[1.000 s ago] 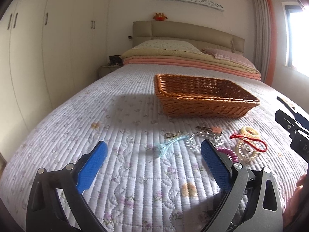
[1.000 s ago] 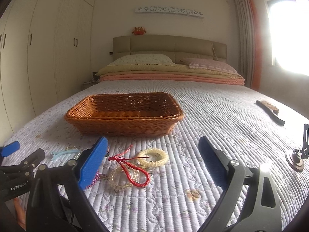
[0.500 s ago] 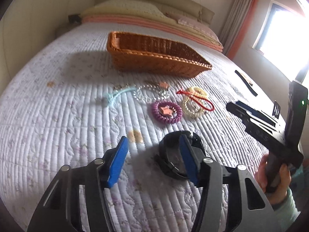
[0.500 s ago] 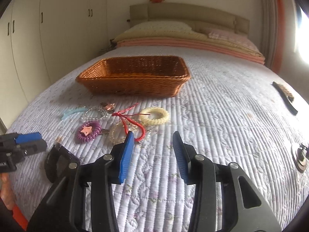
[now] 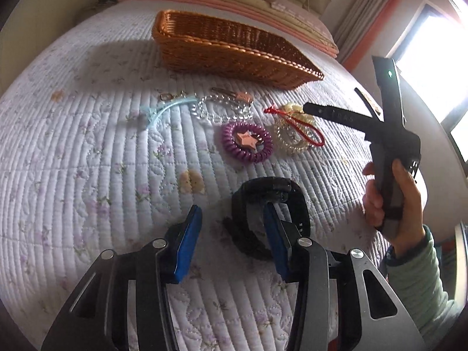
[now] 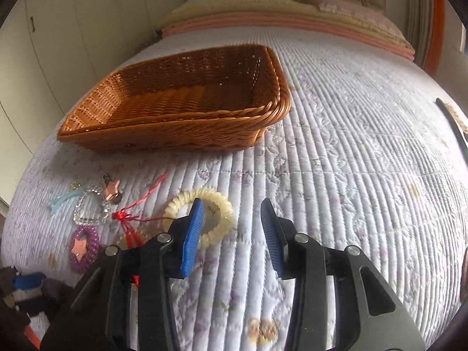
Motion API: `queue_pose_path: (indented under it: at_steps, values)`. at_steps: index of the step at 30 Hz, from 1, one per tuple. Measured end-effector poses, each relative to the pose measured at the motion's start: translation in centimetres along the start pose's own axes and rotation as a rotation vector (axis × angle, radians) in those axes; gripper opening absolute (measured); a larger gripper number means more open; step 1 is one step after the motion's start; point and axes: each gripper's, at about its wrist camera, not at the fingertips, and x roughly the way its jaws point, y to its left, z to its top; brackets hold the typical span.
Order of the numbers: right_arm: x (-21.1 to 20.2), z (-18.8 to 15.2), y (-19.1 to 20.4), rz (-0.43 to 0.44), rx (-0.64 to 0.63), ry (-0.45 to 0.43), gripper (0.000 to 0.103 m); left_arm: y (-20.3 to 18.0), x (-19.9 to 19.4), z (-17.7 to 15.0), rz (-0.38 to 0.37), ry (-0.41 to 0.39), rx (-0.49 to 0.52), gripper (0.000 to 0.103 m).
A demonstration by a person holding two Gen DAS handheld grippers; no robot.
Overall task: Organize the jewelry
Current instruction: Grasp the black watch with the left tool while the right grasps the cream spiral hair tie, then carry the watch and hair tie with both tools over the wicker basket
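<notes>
Jewelry lies on the quilt in front of an empty wicker basket: a purple spiral tie with a pink star, a red cord, a clear bead bracelet and a cream spiral ring. My left gripper hovers over a black band. Its jaws are closing, part of the band lies between them, and the pads stand apart from it. My right gripper is open just right of the cream ring, with only quilt between its pads.
A light blue hair clip lies left of the beads. A black comb rests near the bed's right edge. Folded bedding sits at the head, wardrobes stand left, and a window is at right.
Both grippers tipped down toward the quilt and their jaws narrowed. The left came over the black band. The right slid in close beside the cream ring.
</notes>
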Motion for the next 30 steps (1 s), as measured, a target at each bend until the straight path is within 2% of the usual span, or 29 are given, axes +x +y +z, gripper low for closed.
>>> queue_pose_path:
  at_steps: [4,8,9,12,15,21,24,26,30]
  values:
    - [1.2,-0.3,0.9,-0.02,-0.045,0.032,0.027,-0.6,1.1,0.4,0.033,0.011,0.0,0.04]
    - [0.9,-0.9,1.9,-0.042,-0.095,0.031,0.012,-1.4,1.6,0.3,0.112,0.012,0.051,0.025]
    - [0.7,-1.1,2.1,-0.052,-0.103,0.025,0.011,-1.5,1.7,0.3,0.111,0.013,0.057,0.014]
    - [-0.1,-1.7,2.1,-0.057,-0.102,0.004,0.01,-1.2,1.5,0.2,0.101,0.001,0.056,0.012]
    - [-1.8,-2.2,2.2,-0.055,-0.102,-0.042,0.01,-0.4,1.0,0.1,0.052,-0.04,0.022,0.009]
    - [-7.1,-1.9,2.6,-0.045,-0.096,-0.169,0.01,-0.5,-2.1,0.6,0.052,-0.15,0.033,0.008]
    - [-9.9,-0.2,3.4,-0.039,-0.108,-0.245,0.01,-1.0,-3.7,2.3,0.069,-0.211,0.055,0.008]
    - [-10.9,1.5,3.8,-0.035,-0.121,-0.277,0.01,-1.4,-4.9,4.7,0.076,-0.256,0.083,0.008]
    - [-10.3,6.6,4.0,-0.031,-0.117,-0.302,0.01,-1.6,-5.7,9.8,0.102,-0.333,0.125,0.008]
